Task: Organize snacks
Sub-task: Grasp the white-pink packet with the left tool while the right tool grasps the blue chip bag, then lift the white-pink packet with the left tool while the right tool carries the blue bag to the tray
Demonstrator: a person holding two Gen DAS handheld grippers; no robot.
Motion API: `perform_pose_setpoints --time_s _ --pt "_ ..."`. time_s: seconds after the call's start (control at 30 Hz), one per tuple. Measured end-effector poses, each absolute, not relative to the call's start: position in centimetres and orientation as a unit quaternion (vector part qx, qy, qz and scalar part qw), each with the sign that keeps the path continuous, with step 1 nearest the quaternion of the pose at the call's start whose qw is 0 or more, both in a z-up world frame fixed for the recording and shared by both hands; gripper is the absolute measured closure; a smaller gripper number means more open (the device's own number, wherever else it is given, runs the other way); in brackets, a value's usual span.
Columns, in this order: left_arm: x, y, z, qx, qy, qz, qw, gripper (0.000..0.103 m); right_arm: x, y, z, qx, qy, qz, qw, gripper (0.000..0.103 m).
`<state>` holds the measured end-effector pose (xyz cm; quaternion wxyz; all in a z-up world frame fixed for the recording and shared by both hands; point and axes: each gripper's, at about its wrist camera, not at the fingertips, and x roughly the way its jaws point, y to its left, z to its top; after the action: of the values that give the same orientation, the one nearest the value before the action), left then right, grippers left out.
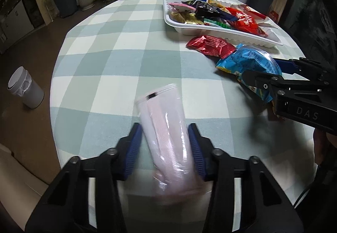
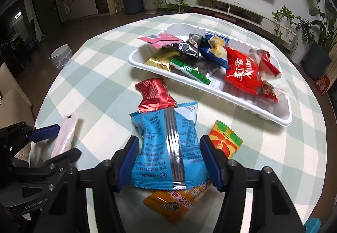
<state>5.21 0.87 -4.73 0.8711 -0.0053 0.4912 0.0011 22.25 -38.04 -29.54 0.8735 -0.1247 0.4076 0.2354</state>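
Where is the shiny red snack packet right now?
In the right wrist view, the red packet lies on the checked tablecloth, between the white tray and the blue packet.

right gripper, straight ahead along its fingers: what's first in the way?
The blue snack packet already sits between the right gripper fingers, so it meets that first. Beyond lies the red packet, then the white tray; depth is uncertain.
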Motion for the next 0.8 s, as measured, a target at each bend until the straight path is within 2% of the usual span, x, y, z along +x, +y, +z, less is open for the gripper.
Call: perform_pose_setpoints --time_s 0.27,0.8 --pt "4.8 0.4 -4.6 0.010 0.488 -0.013 0.873 0.075 22.1 -38.5 -29.6 -0.116 0.417 0.243 0.868 0.054" --pt "4.4 1.4 -4.0 -0.047 0.475 -0.056 0.877 0.078 20.9 -41.8 -28.6 -0.031 0.435 0.266 0.859 0.059"
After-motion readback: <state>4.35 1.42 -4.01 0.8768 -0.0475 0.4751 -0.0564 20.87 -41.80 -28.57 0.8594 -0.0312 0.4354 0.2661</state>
